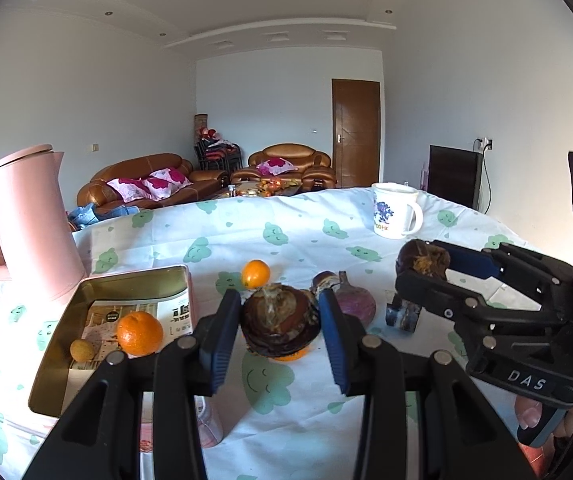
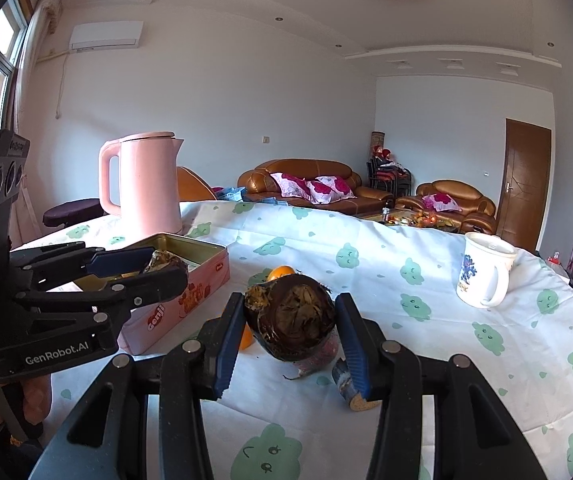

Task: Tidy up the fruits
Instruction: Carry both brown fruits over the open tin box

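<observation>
kettle (image 1: 26, 220): pink, far left of the left hand-held gripper, behind the tin.
tin (image 1: 52, 344): open, just left of the left hand-held gripper; holds an orange (image 1: 139, 333) and a small tan fruit (image 1: 82, 350) on paper.
left hand-held gripper (image 1: 280, 330): pinching a dark round fruit (image 1: 280, 324), one pad on each flank, clear of the surface (image 1: 286, 236).
loose fruit: small orange (image 1: 255, 274) beyond the left pads; purple bulb (image 1: 356, 300) just right of them.
right hand-held gripper (image 2: 290, 326): pinching a second dark fruit (image 2: 294, 320), lifted too.
mug (image 2: 484, 270): well right of it, far side.
handling: prob. firm, husky skin, light; papery top may flake. Hold at widest girth, not the crown.
views: left cam shows inside the tin + purple bulb whole; right cam shows tin's printed side and window, bulb mostly hidden.
</observation>
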`<action>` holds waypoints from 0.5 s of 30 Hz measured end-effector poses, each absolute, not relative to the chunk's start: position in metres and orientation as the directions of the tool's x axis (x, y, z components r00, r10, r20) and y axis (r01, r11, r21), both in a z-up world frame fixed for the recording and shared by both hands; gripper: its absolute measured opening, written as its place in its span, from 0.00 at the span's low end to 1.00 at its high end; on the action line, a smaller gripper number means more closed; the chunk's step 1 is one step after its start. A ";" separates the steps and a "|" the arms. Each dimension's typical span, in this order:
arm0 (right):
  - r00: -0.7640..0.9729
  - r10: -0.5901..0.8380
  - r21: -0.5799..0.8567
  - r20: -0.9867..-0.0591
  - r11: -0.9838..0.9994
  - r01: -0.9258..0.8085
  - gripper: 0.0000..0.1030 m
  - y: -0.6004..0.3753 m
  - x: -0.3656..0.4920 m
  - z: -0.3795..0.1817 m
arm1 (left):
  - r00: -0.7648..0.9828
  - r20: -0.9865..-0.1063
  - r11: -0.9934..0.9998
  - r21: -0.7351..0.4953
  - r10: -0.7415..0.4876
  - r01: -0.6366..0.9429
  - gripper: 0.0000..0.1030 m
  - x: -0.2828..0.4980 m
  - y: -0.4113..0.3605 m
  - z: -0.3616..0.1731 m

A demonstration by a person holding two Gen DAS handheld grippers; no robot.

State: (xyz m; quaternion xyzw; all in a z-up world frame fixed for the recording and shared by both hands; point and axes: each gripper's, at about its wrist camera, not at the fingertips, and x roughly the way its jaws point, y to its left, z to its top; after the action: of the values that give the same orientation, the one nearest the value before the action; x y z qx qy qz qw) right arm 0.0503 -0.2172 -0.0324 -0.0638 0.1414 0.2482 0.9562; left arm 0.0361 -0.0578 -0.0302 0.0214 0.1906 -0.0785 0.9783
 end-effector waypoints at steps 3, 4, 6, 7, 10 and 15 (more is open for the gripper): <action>0.833 0.464 -0.055 -0.301 0.863 -0.501 0.47 -0.215 0.050 -0.030 | 0.917 -0.376 0.988 0.011 -0.137 0.152 0.41 0.037 -0.054 -0.029; 0.831 0.468 -0.056 -0.300 0.861 -0.505 0.47 -0.213 0.051 -0.028 | 0.917 -0.375 0.989 0.010 -0.135 0.149 0.41 0.036 -0.053 -0.029; 0.829 0.473 -0.061 -0.298 0.857 -0.511 0.47 -0.210 0.051 -0.025 | 0.918 -0.376 0.990 0.013 -0.124 0.139 0.41 0.037 -0.051 -0.028; 0.827 0.477 -0.062 -0.299 0.855 -0.515 0.47 -0.209 0.052 -0.024 | 0.919 -0.376 0.991 0.014 -0.120 0.135 0.41 0.037 -0.049 -0.028; 0.820 0.489 -0.067 -0.298 0.846 -0.529 0.47 -0.203 0.054 -0.019 | 0.919 -0.379 0.993 0.013 -0.107 0.121 0.41 0.039 -0.045 -0.027; 0.809 0.504 -0.085 -0.301 0.831 -0.549 0.47 -0.191 0.057 -0.015 | 0.916 -0.391 0.995 0.008 -0.087 0.098 0.41 0.042 -0.036 -0.028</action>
State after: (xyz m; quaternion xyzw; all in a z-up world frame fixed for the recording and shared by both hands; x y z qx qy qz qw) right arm 0.0568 -0.1909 -0.0151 -0.0843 0.1342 0.2780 0.9474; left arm 0.0416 -0.0357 -0.0280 0.0139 0.1990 -0.0475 0.9788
